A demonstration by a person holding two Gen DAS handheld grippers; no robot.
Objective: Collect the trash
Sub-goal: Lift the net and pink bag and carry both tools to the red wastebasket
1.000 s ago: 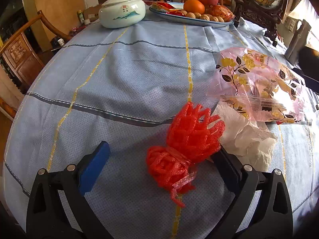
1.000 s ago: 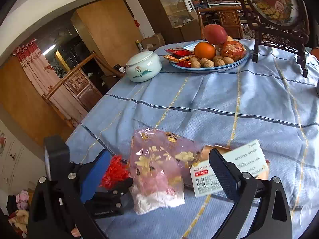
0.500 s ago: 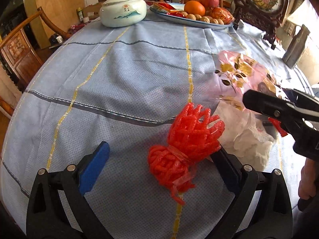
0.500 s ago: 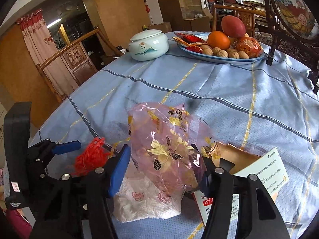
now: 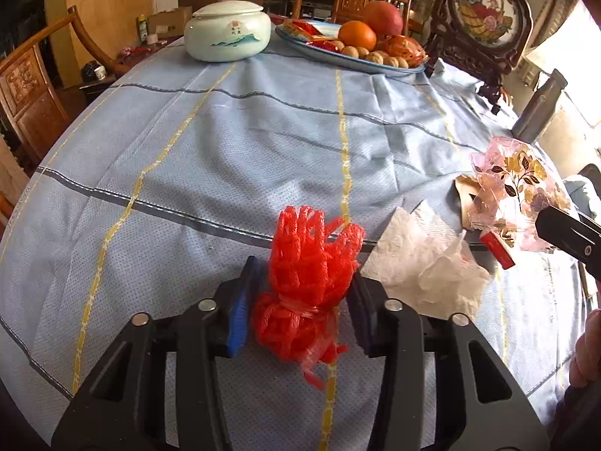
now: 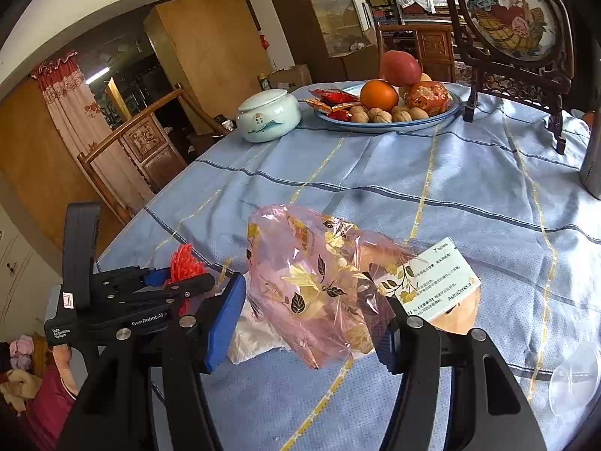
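Note:
My left gripper (image 5: 300, 297) is shut on a red foam fruit net (image 5: 308, 274), its blue pads pressing both sides. A crumpled white tissue (image 5: 424, 263) lies just right of it on the blue tablecloth. My right gripper (image 6: 311, 319) is shut on a pink floral plastic bag (image 6: 319, 282) and holds it off the cloth; the bag also shows in the left wrist view (image 5: 518, 191). A white medicine box (image 6: 439, 282) and brown paper (image 6: 462, 315) lie under and behind the bag. The red net (image 6: 186, 263) and left gripper body (image 6: 124, 300) show at the left of the right wrist view.
A pale ceramic lidded jar (image 5: 227, 32) and a blue-rimmed plate (image 5: 300, 43) of fruit, walnuts and snacks stand at the far side. A carved framed screen (image 5: 484, 18) stands at the far right. Wooden chairs (image 5: 26, 90) ring the table. A metal flask (image 6: 593, 158) stands right.
My left gripper closed onto the red net. My right gripper closed on the pink bag and lifted it to the right, uncovering the tissue.

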